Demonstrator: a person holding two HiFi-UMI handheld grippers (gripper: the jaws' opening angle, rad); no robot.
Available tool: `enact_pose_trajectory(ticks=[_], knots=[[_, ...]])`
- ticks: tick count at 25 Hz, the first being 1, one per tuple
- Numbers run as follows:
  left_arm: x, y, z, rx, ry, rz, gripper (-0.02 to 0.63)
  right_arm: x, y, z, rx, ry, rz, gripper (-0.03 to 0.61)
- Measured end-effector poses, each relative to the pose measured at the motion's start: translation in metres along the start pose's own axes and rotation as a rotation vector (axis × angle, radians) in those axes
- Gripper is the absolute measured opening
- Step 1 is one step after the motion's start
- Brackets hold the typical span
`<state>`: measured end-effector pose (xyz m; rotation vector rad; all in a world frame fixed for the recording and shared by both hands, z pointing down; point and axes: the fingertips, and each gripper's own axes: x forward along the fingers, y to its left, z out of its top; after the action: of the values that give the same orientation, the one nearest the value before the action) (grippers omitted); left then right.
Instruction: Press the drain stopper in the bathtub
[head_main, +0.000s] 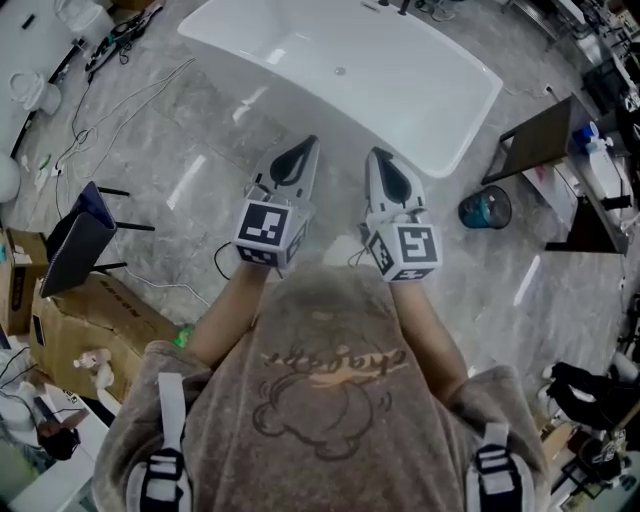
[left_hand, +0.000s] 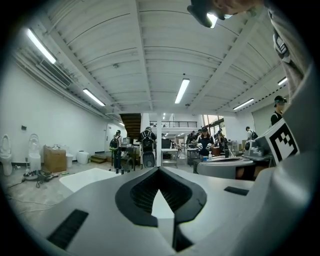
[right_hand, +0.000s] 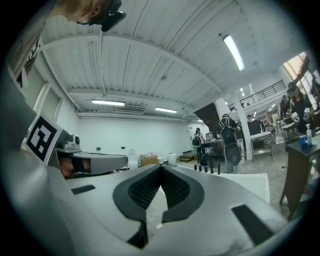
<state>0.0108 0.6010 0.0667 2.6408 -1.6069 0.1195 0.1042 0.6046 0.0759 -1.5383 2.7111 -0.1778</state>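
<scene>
We see a big white bathtub (head_main: 300, 45) just ahead of both grippers. It is smooth and shiny, with round corners and a thick rim. The drain stopper (head_main: 340, 71) is a tiny grey round dot on the tub's bottom. It sits in front of the grippers and well apart from their tips. It is too small for us to tell if it is up or down.

The left gripper (head_main: 304, 145) is light grey and hard, and it gets thin like a beak. Black bumpy pads line its inside. Its jaws are squeezed together at the tips with nothing between them. The right gripper (head_main: 378, 155) looks the same. Its jaws are also pressed together and hold nothing.

The two grippers sit side by side, near each other, and both point toward the tub. In the gripper views they lie about flat, with the tub's white rim low in front of them. Two bare arms (head_main: 225, 320) reach forward to hold them.

The floor (head_main: 180, 150) under the grippers is grey, shiny stone with cloudy marks. To the right of the right gripper stands a round blue bin (head_main: 486, 207). Far to the left of the left gripper is a dark chair (head_main: 80, 240).
</scene>
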Motion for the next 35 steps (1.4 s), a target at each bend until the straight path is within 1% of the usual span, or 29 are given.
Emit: enact_pose_trajectory(ticks=[5, 11, 16, 24, 33, 35], knots=[[-0.001, 0.017, -0.005, -0.012, 0.006, -0.012, 0.000, 0.008, 0.006, -0.007, 0.002, 0.002, -0.027, 0.000], [0.017, 0.034, -0.009, -0.013, 0.001, -0.022, 0.000, 0.027, -0.001, -0.014, -0.001, 0.005, -0.055, 0.000], [0.042, 0.047, -0.016, -0.006, 0.009, -0.024, 0.000, 0.052, -0.016, -0.018, 0.000, 0.004, -0.058, 0.000], [0.092, 0.068, -0.015, -0.007, 0.008, -0.025, 0.000, 0.098, -0.049, -0.020, 0.005, 0.005, -0.060, 0.000], [0.153, 0.093, -0.005, -0.025, 0.009, -0.034, 0.000, 0.156, -0.087, -0.013, 0.011, 0.014, -0.058, 0.000], [0.170, 0.100, -0.001, -0.028, 0.010, -0.025, 0.000, 0.169, -0.098, -0.010, 0.015, 0.021, -0.057, 0.000]])
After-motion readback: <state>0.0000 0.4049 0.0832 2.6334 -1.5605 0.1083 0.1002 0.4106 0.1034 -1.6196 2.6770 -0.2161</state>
